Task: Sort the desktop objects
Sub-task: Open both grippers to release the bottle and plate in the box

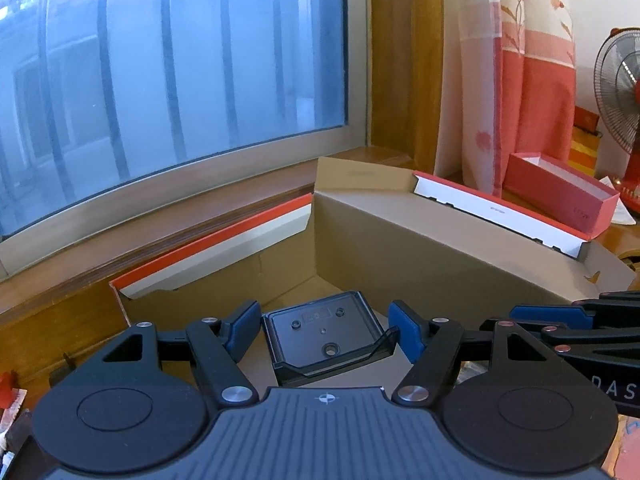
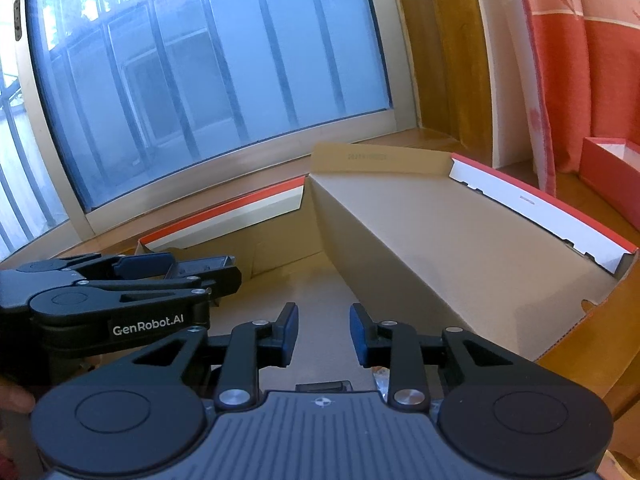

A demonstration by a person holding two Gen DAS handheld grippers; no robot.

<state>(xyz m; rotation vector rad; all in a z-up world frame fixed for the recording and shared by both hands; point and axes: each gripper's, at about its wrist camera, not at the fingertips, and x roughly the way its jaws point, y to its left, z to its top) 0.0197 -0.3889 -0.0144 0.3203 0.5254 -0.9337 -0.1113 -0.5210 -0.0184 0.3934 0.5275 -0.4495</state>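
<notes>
A black square plastic base [image 1: 324, 332], underside up and showing screw holes, sits between the blue pads [image 1: 242, 326] of my left gripper [image 1: 324, 320], which is shut on it. It hangs over the floor of an open cardboard box [image 1: 440, 248] with red and white flaps. In the right wrist view the left gripper [image 2: 180, 268] comes in from the left with the dark base [image 2: 206, 266] in its jaws. My right gripper [image 2: 324, 332] hovers over the same box [image 2: 400, 264], jaws drawn in to a narrow gap with nothing between them. Its fingers [image 1: 560, 316] show at the right of the left wrist view.
The box stands against a wooden sill [image 1: 80, 280] below a barred window. A red open box [image 1: 560, 188], a curtain [image 1: 520, 80] and a fan [image 1: 620, 88] are to the right. Crumpled clear plastic [image 2: 380, 376] lies under my right gripper. A person's hand [image 2: 12, 400] shows at the left edge.
</notes>
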